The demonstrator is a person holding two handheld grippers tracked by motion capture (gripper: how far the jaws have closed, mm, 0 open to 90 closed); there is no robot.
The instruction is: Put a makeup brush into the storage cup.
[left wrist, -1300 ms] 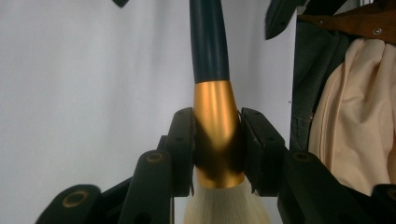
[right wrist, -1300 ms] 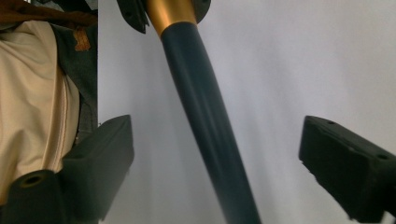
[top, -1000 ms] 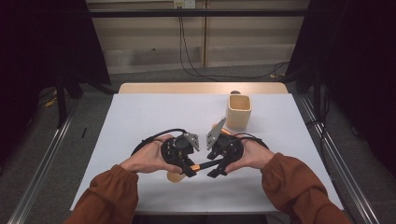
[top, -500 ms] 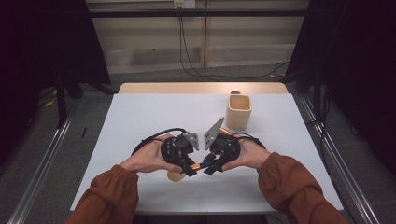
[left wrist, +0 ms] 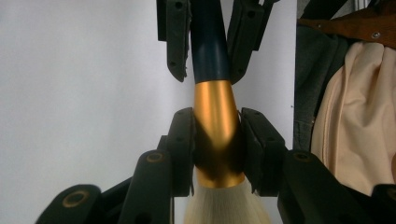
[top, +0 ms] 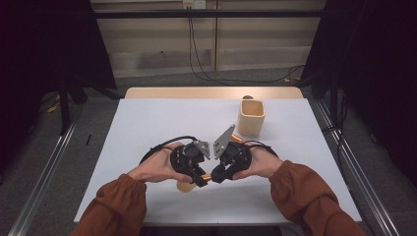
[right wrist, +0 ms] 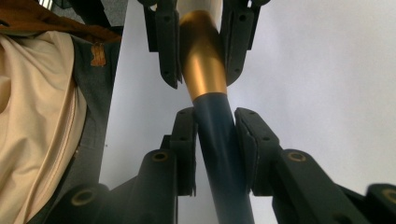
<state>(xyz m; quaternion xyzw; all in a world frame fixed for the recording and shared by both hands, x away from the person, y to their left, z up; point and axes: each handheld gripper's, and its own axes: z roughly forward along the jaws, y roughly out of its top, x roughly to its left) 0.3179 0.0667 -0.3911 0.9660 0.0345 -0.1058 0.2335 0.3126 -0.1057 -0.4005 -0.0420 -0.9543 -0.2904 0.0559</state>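
Right tongs [top: 220, 175] have closed in; both tongs clamp the brush [left wrist: 217, 135], cup [top: 251, 117] apart.

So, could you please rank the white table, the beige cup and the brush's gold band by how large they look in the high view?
1. White table, by far the largest.
2. Beige cup.
3. Brush's gold band, a sliver between the left gripper and right gripper.

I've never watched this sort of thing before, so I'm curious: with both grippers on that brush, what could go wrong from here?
1. The left gripper clamps the tapered gold ferrule, which may slip out.
2. The right gripper holds the dark blue handle; pulling apart or twisting could strain the makeup brush.
3. The pale bristles sit right beside the left gripper's jaws and could get crushed.
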